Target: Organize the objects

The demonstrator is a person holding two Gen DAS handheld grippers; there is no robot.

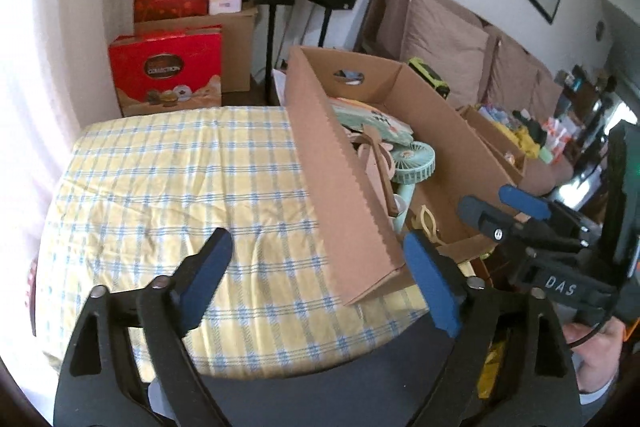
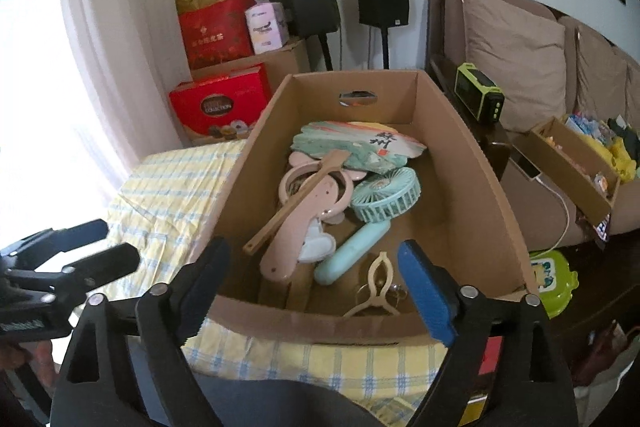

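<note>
Both claws stand wide with nothing between their pads. The right claw hangs over the near wall of the cardboard box, which sits on the checked table, so its contents lie straight ahead of it and below. Nearest its tips are a cream clip and the mint hand fan, whose handle runs from just ahead of the claw up and away to the right, toward the round head. A pink fan and a flat paper fan with a wooden stick lie further in (all loosely heaped, touching one another). The left claw points at bare cloth, with the box off to its right, so the right hand looks the nearer for any pick, and I judge it would close across the mint handle's long axis
</note>
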